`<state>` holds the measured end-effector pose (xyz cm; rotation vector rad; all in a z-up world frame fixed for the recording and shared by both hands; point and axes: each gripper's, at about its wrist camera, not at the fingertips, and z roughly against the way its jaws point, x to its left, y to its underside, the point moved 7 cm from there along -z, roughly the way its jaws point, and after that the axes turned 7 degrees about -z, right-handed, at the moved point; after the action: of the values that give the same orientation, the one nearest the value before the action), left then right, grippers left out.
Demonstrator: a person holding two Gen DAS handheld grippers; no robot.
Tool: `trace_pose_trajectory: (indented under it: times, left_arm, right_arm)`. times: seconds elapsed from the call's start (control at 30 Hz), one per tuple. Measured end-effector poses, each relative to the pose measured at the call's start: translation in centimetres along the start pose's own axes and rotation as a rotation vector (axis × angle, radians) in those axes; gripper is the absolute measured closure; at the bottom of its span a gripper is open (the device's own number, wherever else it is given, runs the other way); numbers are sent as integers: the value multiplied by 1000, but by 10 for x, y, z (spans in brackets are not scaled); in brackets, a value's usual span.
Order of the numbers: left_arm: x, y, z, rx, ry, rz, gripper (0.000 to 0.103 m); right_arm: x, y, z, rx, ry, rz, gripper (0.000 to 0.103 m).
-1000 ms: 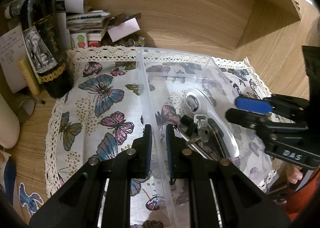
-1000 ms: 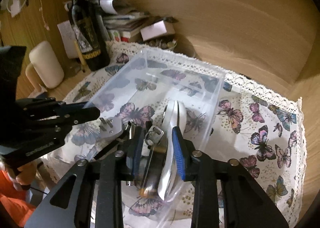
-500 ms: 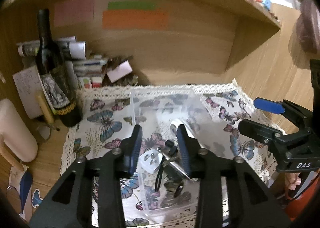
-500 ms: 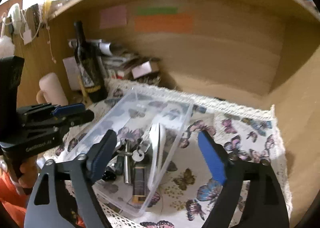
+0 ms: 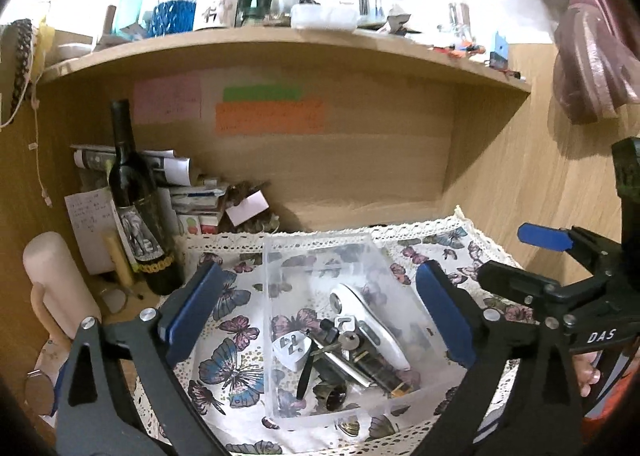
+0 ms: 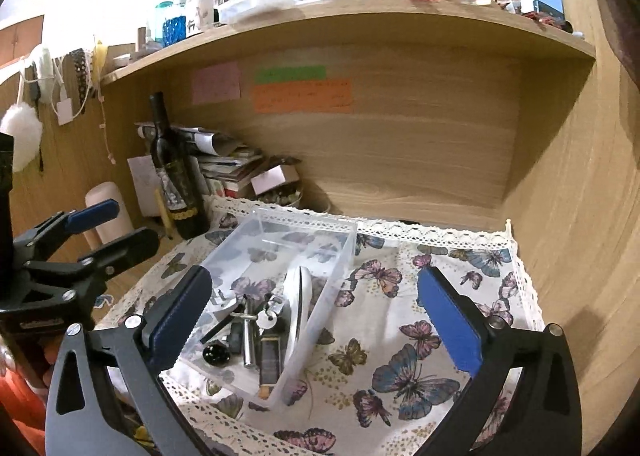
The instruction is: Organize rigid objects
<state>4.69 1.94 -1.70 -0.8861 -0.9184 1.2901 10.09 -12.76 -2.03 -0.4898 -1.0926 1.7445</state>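
A clear plastic box (image 5: 320, 252) (image 6: 348, 232) stands on a butterfly cloth. Its near end holds a white plug adapter (image 5: 292, 350), a long white tool (image 5: 372, 324) (image 6: 298, 304), a key (image 5: 349, 340) (image 6: 267, 320), a metal rod (image 6: 249, 340) and other small dark items. My left gripper (image 5: 316, 312) is wide open and empty, held back above the box. My right gripper (image 6: 312, 320) is wide open and empty, above the box's right side. Each gripper shows in the other's view: the right one (image 5: 548, 252), the left one (image 6: 104, 228).
A dark wine bottle (image 5: 138, 207) (image 6: 176, 175) stands at the back left beside stacked papers and boxes (image 5: 192, 191). A cream cylinder (image 5: 52, 280) stands at the left. The butterfly cloth (image 6: 420, 356) covers the desk. A cluttered wooden shelf (image 5: 280, 39) runs overhead.
Both grippers have pulled up and back from the box and opened wide. The box with its items stays on the cloth.
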Motion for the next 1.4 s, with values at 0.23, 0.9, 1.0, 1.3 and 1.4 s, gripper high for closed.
trace_pose_trajectory:
  times: [0.23, 0.9, 1.0, 1.3, 1.4]
  left_arm:
    - [-4, 0, 9, -16, 6, 3, 4]
    - [-5, 0, 12, -27, 14, -4, 3]
    - [-5, -1, 11, -28, 11, -8, 3]
    - [-5, -1, 10, -20, 18, -7, 2]
    - [-6, -1, 10, -21, 17, -7, 2]
  right_arm:
    - [1, 2, 9, -22, 12, -6, 0]
    - [7, 0, 12, -26, 9, -8, 0]
    - [6, 0, 12, -27, 8, -9, 0]
    - [5, -1, 14, -33, 10, -5, 0]
    - [5, -2, 13, -34, 12, -3, 0]
